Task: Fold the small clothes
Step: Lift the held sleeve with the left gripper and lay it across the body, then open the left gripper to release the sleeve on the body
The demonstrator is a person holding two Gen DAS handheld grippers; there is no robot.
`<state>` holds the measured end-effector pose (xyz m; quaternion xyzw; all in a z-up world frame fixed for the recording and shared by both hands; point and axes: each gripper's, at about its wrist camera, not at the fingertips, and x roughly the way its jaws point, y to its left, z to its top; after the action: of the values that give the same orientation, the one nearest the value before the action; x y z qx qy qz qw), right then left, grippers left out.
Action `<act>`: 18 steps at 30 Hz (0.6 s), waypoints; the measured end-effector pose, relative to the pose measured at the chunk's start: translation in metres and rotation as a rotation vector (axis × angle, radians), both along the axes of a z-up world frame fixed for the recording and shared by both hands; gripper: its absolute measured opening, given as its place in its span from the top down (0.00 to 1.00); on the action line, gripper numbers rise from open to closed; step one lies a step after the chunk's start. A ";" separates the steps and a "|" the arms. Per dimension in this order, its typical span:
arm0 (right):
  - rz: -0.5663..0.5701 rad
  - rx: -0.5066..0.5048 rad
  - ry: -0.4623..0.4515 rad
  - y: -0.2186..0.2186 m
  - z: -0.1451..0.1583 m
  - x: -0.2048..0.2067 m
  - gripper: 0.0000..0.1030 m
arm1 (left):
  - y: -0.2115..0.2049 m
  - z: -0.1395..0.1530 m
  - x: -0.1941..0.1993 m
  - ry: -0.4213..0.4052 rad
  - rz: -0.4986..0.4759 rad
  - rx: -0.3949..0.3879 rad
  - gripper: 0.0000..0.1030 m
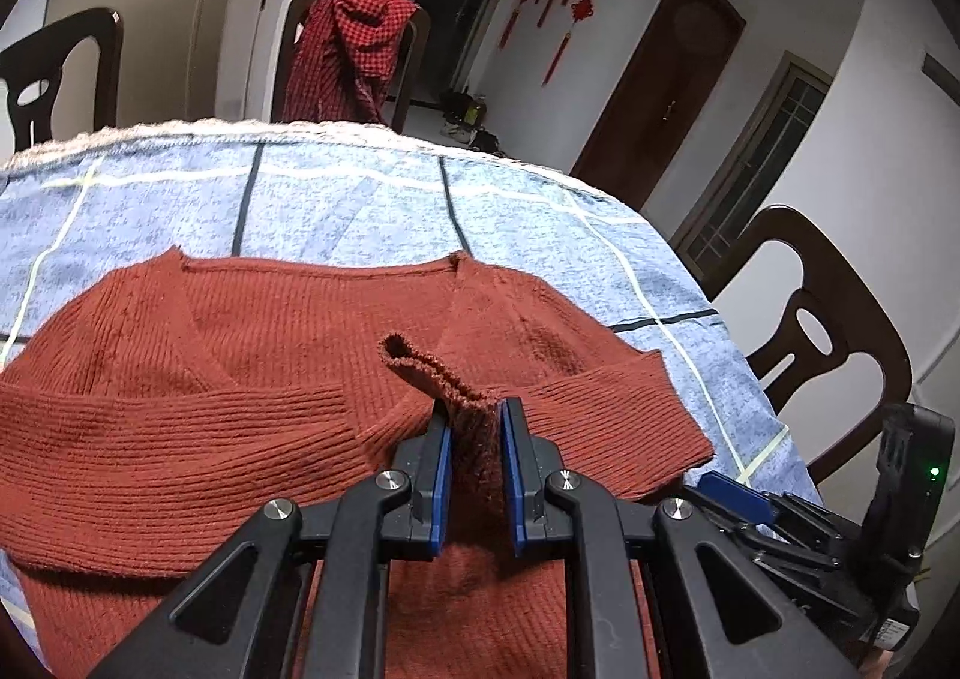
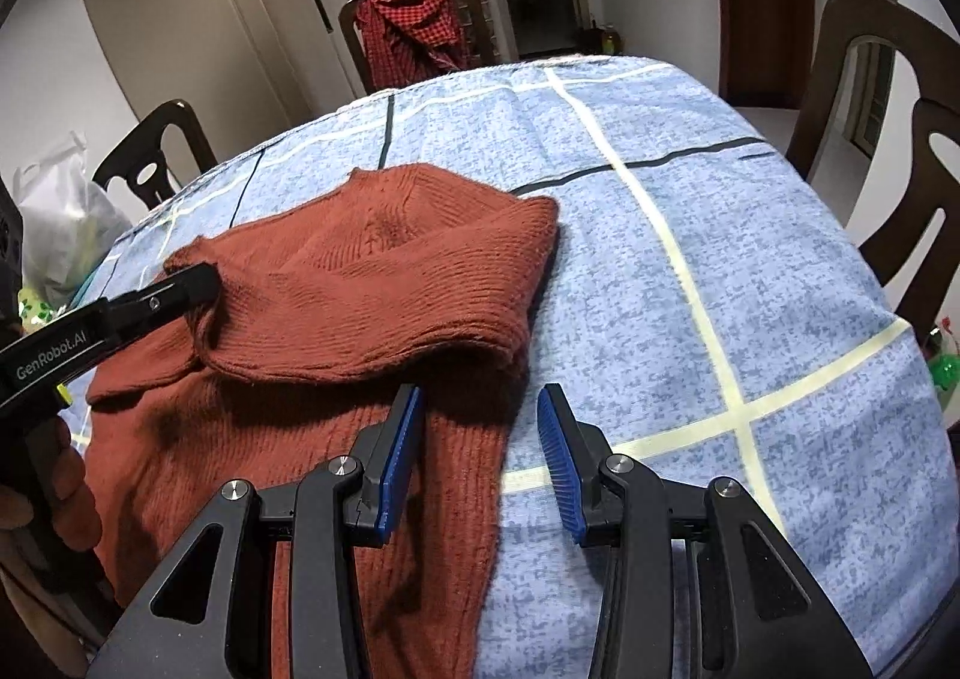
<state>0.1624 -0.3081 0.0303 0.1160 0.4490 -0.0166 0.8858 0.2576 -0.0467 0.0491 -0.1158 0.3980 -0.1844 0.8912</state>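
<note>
Left wrist view: a rust-red knit sweater (image 1: pixel 240 379) was seen spread on the tabletop (image 1: pixel 360 199), which was covered by a blue checked cloth. The left hand-held gripper (image 1: pixel 474 427) was clamped on a fold of the sweater's cuff (image 1: pixel 420 364), whose looped edge stood up just beyond the blue pads (image 1: pixel 443 475). One sleeve (image 1: pixel 150 427) was laid across the body of the garment to the left of the jaws, and a second ribbed sleeve (image 1: pixel 600 415) lay to their right. The right hand-held gripper (image 1: pixel 738 499) was visible low at the right edge of this view, beside the sweater.

In the right wrist view, the right hand-held gripper (image 2: pixel 480 457) was held with its jaws apart and nothing between them; the sweater's edge lay under the left pad, and bare cloth under the right one. The left hand-held gripper (image 2: pixel 192 283) was seen well to the left, its tip buried in the gathered knit. Beyond the tabletop, a red checked garment (image 2: pixel 414 19) was draped over a chair (image 2: pixel 354 43).
</note>
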 end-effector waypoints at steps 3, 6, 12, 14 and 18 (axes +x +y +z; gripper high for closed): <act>-0.017 -0.092 -0.014 0.000 0.010 -0.003 0.60 | 0.003 -0.006 -0.001 0.028 -0.005 0.005 0.83; -0.040 -0.154 -0.050 -0.003 0.020 -0.004 0.60 | 0.004 -0.011 -0.005 0.044 -0.002 0.047 0.76; -0.053 -0.132 -0.042 -0.010 0.022 0.003 0.60 | 0.019 -0.011 -0.012 0.065 0.026 0.073 0.60; -0.041 -0.121 -0.064 -0.008 0.024 0.006 0.60 | 0.027 -0.008 -0.016 0.066 0.056 0.115 0.56; 0.003 -0.125 -0.091 0.006 0.024 0.017 0.60 | 0.043 -0.001 -0.023 0.046 0.092 0.137 0.54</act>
<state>0.1792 -0.3023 0.0541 0.0603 0.4066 -0.0381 0.9108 0.2344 -0.0038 0.0485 -0.0769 0.4245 -0.1126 0.8951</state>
